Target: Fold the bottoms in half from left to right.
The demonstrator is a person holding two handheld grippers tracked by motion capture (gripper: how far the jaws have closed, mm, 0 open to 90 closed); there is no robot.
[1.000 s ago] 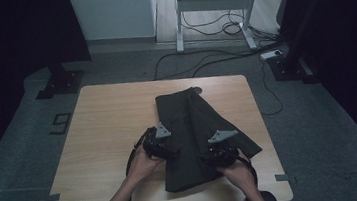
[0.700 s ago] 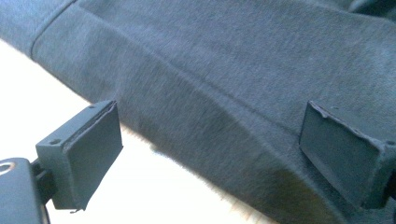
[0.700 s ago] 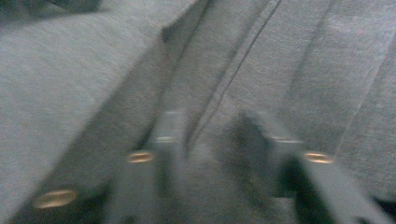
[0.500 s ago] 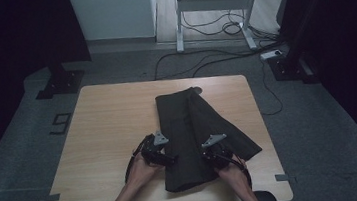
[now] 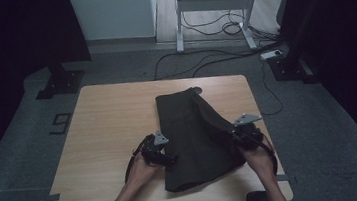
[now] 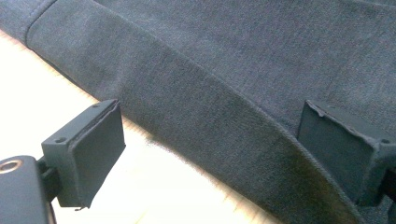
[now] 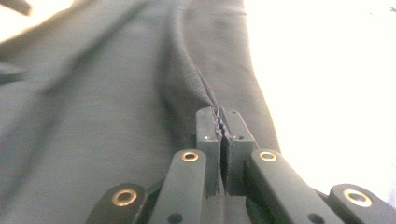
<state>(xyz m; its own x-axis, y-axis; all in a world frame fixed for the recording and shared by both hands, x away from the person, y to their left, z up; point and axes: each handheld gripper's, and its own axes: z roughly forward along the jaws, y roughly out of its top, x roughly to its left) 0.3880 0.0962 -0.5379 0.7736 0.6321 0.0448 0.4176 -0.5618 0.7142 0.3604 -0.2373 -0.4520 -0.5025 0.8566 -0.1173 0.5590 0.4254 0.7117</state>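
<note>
Dark garment [image 5: 193, 139] lying lengthwise on the desk [image 5: 104, 133], already folded into a narrow strip with one flap slanting off to the right. Right gripper [image 7: 219, 128] clamped on a pinched ridge of cloth at the right edge, jaws having just closed; left gripper [image 6: 210, 154] wide, astride the left edge, gripping nothing. Probably a further fold left to do.

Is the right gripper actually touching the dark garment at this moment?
Touching. In the right gripper view, the right gripper has its fingers shut on a pinched ridge of the dark garment, with the fabric fold running straight into the closed pads.
</note>
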